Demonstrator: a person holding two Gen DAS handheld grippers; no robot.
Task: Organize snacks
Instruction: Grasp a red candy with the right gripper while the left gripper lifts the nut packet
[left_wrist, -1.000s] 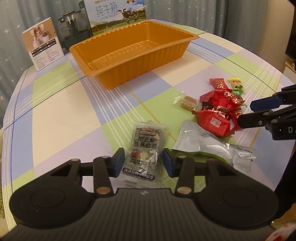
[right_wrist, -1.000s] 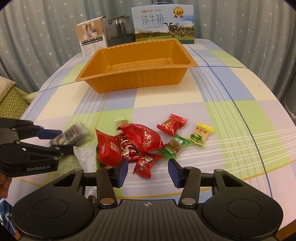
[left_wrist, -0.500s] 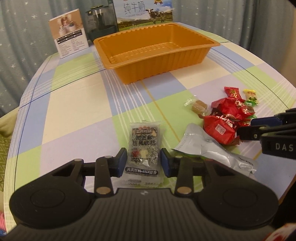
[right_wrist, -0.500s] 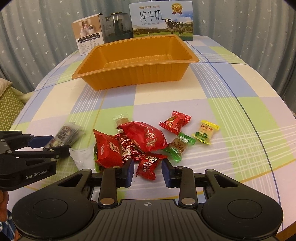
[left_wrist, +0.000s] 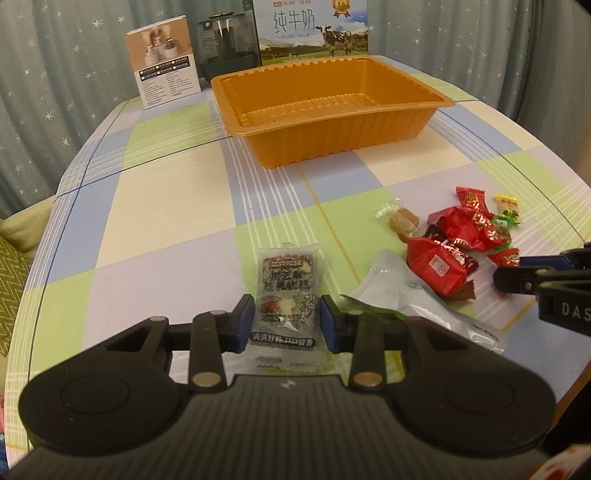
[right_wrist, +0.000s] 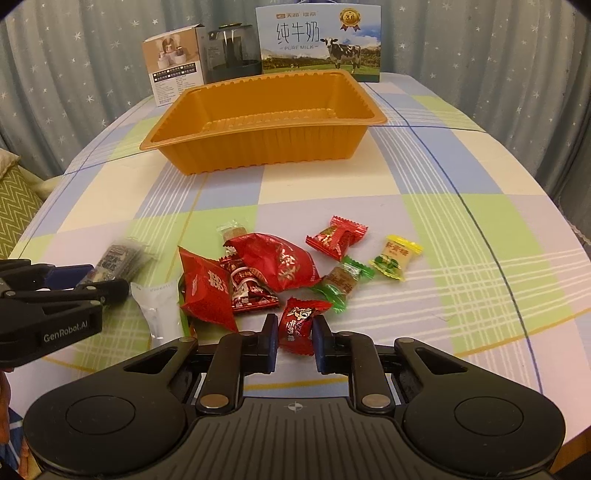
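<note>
An empty orange tray (left_wrist: 332, 110) (right_wrist: 266, 122) stands at the back of the checked table. My left gripper (left_wrist: 287, 325) is shut on a clear packet of dark sesame snack (left_wrist: 286, 291), which lies flat on the table. My right gripper (right_wrist: 294, 341) is shut on a small red candy (right_wrist: 300, 323) at the near edge of a pile of red packets (right_wrist: 258, 273). A silver pouch (left_wrist: 413, 302) lies between the two grippers. Loose red (right_wrist: 337, 237), yellow (right_wrist: 395, 256) and green (right_wrist: 341, 282) candies lie to the right of the pile.
A milk carton box (right_wrist: 320, 46), a dark glass kettle (right_wrist: 231, 53) and a small white box (right_wrist: 173, 77) stand behind the tray. A wrapped brown candy (left_wrist: 400, 221) lies left of the pile. Starred curtains hang around the round table.
Both grippers have closed: the left one onto the sesame packet, the right one onto the small red candy. Both views have shifted forward a little.
</note>
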